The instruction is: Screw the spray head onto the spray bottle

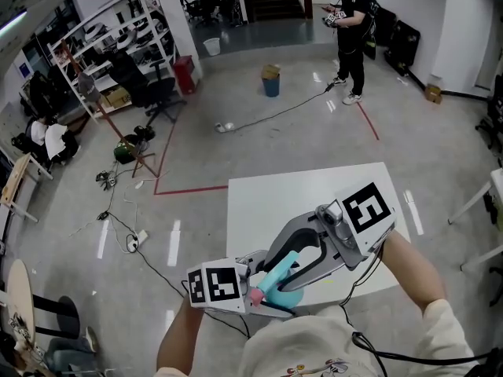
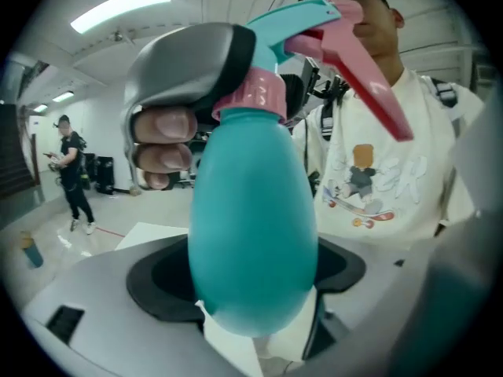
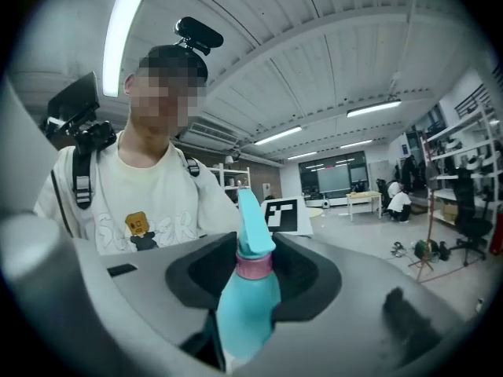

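The teal spray bottle (image 2: 251, 234) is held in the air just in front of the person's chest, above the near edge of the white tabletop (image 1: 275, 203). Its spray head (image 2: 302, 18) sits on the neck, joined by a pink collar (image 2: 255, 96), and a pink trigger (image 2: 369, 85) slants away from it. Whether the collar is screwed fully home cannot be told. The left tool (image 2: 255, 320) is closed on the lower end of the bottle's body, its white pads against the teal plastic. The right tool (image 3: 247, 289) also has the bottle between its jaws, at a middling width, with its dark pads against the bottle at about the height of the collar. In the left gripper view the fingers (image 2: 161, 140) of the person's right hand wrap the grey handle just beside the collar. In the head view the two tools meet at the bottle, the left coming from the lower left and the right from the upper right. Beyond the tabletop lies a grey floor with red tape lines (image 1: 189, 189) and a trailing cable (image 1: 275, 115). A blue bin (image 1: 271, 85) stands farther off, white shelves (image 1: 118, 38) stand at the left, and a person in black (image 1: 351, 30) stands at the back.
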`<state>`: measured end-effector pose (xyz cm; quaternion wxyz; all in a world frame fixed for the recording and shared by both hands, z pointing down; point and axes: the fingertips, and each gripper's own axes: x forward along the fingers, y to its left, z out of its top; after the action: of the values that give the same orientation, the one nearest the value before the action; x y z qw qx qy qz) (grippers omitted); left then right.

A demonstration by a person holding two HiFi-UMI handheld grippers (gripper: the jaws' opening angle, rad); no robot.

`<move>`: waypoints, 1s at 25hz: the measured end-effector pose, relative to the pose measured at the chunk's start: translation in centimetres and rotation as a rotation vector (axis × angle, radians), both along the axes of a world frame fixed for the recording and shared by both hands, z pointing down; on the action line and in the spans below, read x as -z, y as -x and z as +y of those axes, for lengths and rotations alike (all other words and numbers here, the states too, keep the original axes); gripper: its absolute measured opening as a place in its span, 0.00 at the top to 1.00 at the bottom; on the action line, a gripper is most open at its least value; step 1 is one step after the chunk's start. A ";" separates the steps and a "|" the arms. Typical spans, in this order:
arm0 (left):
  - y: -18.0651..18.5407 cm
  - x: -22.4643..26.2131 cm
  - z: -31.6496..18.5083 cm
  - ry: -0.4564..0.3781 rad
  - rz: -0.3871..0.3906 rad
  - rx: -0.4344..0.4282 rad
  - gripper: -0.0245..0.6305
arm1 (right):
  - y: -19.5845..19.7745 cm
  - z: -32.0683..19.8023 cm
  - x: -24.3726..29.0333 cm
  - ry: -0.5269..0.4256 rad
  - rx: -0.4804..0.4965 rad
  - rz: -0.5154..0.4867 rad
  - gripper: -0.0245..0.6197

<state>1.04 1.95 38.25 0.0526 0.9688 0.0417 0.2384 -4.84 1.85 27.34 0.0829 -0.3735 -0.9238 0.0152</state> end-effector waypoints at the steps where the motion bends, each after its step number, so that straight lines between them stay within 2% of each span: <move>1: 0.1 -0.2 -1.1 -0.018 -0.002 0.070 0.33 | 0.1 -0.8 -0.3 -0.016 -0.044 0.001 0.74; 7: 3.4 -2.0 -5.5 -0.023 0.013 0.464 0.33 | 3.1 -4.5 -2.3 -0.020 -0.335 0.028 0.74; 11: 4.7 -2.1 -9.5 -0.095 -0.042 0.735 0.33 | 3.5 -7.6 -2.3 -0.052 -0.518 0.017 0.74; 15: 7.0 -2.0 -12.7 -0.199 -0.105 0.974 0.33 | 4.2 -10.6 -2.4 -0.006 -0.725 0.020 0.74; 19: 9.1 -2.0 -14.1 -0.275 -0.157 1.146 0.33 | 5.1 -12.3 -2.6 -0.001 -0.877 0.018 0.74; 22: 10.3 -2.4 -14.7 -0.329 -0.162 1.263 0.33 | 5.8 -12.6 -3.2 -0.012 -0.945 0.012 0.74; 25: 10.9 -2.9 -14.8 -0.358 -0.158 1.340 0.33 | 6.1 -12.6 -3.8 -0.021 -1.018 0.022 0.74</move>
<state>-9.89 -12.86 41.15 0.0306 0.7593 -0.6088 0.2277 -10.97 -10.72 31.14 0.0784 0.1251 -0.9879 0.0481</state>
